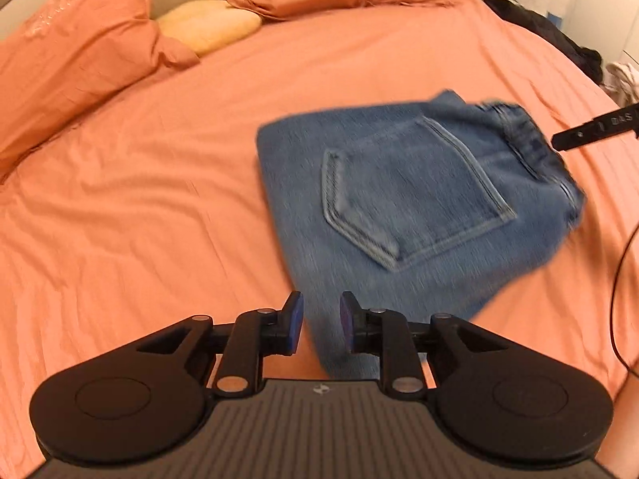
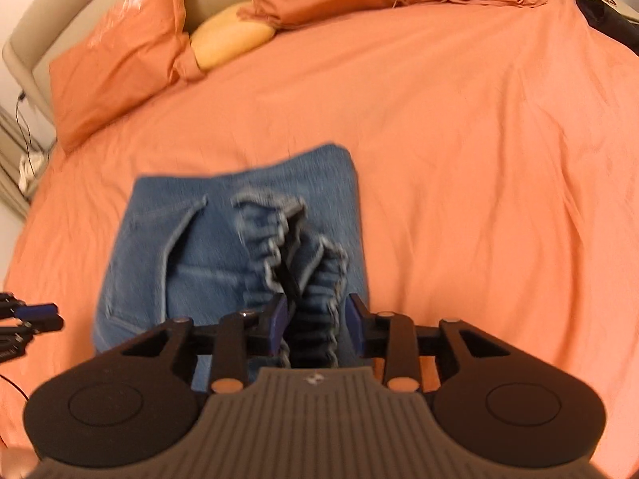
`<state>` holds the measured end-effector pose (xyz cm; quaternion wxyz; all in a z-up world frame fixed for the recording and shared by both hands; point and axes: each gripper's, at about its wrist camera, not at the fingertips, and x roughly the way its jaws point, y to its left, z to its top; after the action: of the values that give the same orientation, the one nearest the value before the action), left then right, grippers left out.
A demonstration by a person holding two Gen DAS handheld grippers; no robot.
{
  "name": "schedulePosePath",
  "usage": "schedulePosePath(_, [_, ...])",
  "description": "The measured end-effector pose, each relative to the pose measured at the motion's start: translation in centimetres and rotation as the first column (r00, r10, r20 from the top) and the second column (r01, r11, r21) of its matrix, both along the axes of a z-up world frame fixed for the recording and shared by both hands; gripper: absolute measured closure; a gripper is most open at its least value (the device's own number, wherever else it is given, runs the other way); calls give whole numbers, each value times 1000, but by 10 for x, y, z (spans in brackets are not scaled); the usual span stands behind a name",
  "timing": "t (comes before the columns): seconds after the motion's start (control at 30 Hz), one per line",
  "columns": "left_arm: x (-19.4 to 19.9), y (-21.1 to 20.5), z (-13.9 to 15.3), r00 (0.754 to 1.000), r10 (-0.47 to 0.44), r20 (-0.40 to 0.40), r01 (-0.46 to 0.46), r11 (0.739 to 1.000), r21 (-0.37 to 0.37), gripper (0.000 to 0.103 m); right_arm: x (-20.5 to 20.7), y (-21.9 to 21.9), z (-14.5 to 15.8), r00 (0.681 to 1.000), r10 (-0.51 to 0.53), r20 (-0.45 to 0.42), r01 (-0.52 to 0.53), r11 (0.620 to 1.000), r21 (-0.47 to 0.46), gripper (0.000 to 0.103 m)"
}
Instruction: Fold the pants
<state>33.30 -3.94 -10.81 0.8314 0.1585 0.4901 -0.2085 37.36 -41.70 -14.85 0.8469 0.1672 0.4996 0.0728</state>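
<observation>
1. The folded blue denim pants (image 1: 403, 199) lie on the orange bedsheet-covered bed (image 1: 159, 199), back pocket up, towards the foot and well clear of the orange pillows (image 1: 80, 52). My biggest worry is the whole fold springing open: if my right fingers (image 2: 279, 321) drag the gathered waistband sideways as they leave, the stacked layers will likely slide apart.
2. The ruffled elastic waistband (image 2: 279, 247) sits bunched between my right fingers, which are part-way apart around it. I cannot tell whether they grip it or merely straddle it. A snag on those ruffles could lift the top layer.
3. My left fingers (image 1: 293, 321) are spread with nothing between them, hovering low over the near corner of the denim. Dropping lower could crumple that edge.
4. Both tools point forward up the bed, roughly level, right one over the waistband end, left one beside it. The pictures are blurred, so fine contact is uncertain.
</observation>
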Motion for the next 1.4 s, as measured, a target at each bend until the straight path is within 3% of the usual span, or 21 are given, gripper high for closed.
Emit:
schedulePosePath(0.13, [14, -6, -3, 999, 32, 8, -31, 999, -20, 75, 11, -11, 0, 997, -77, 3, 76, 985, 153, 57])
schedulePosePath(0.23, [21, -7, -6, 999, 48, 12, -47, 999, -25, 73, 24, -8, -13, 996, -85, -29, 89, 973, 211, 42])
schedulePosePath(0.27, [23, -7, -8, 999, 53, 8, -53, 998, -29, 73, 29, -7, -20, 995, -91, -43, 98, 970, 221, 41])
schedulePosePath(0.37, [26, -6, -12, 998, 63, 1, -63, 997, -34, 73, 43, -6, -48, 987, -121, -104, 145, 952, 271, 43])
schedulePosePath(0.47, [27, -3, -15, 997, 71, -5, -71, 997, -33, 72, 47, -11, -69, 976, -144, -162, 199, 894, 402, 68])
schedulePosePath(0.5, [28, -1, -16, 997, 75, -6, -75, 997, -31, 72, 46, -10, -68, 975, -155, -162, 208, 894, 396, 74])
schedulePosePath(0.57, [30, 1, -18, 996, 85, -3, -85, 996, -33, 72, 49, 5, -51, 992, -86, -94, 111, 947, 303, 79])
schedulePosePath(0.63, [31, 3, -18, 995, 95, 9, -94, 995, -42, 72, 50, 17, -26, 999, -16, -30, 22, 972, 235, 81])
schedulePosePath(0.83, [34, 6, -15, 990, 141, 21, -138, 986, -94, 72, 66, 52, 56, 981, 128, 147, -145, 983, 115, 82])
schedulePosePath(0.9, [34, 4, -12, 989, 144, 33, -140, 985, -102, 72, 74, 56, 69, 978, 138, 160, -149, 987, 58, 83])
schedulePosePath(1.0, [34, 4, -9, 989, 136, 55, -129, 985, -118, 73, 85, 46, 56, 990, 97, 101, -102, 994, 41, 83])
schedulePosePath(1.1, [41, 3, -11, 990, 132, 56, -124, 984, -125, 78, 95, 31, 13, 999, 31, -9, -31, 999, 24, 84])
schedulePosePath(1.17, [45, 2, -13, 989, 134, 59, -125, 984, -124, 79, 98, 21, -18, 999, -11, -48, 10, 1000, -24, 86])
schedulePosePath(1.27, [50, 1, -14, 989, 131, 64, -122, 985, -123, 79, 102, 9, -52, 994, -73, -86, 73, 997, 0, 85])
schedulePosePath(1.4, [56, 1, -16, 991, 123, 61, -115, 987, -113, 79, 104, 22, -48, 996, -36, -77, 29, 996, -90, 82])
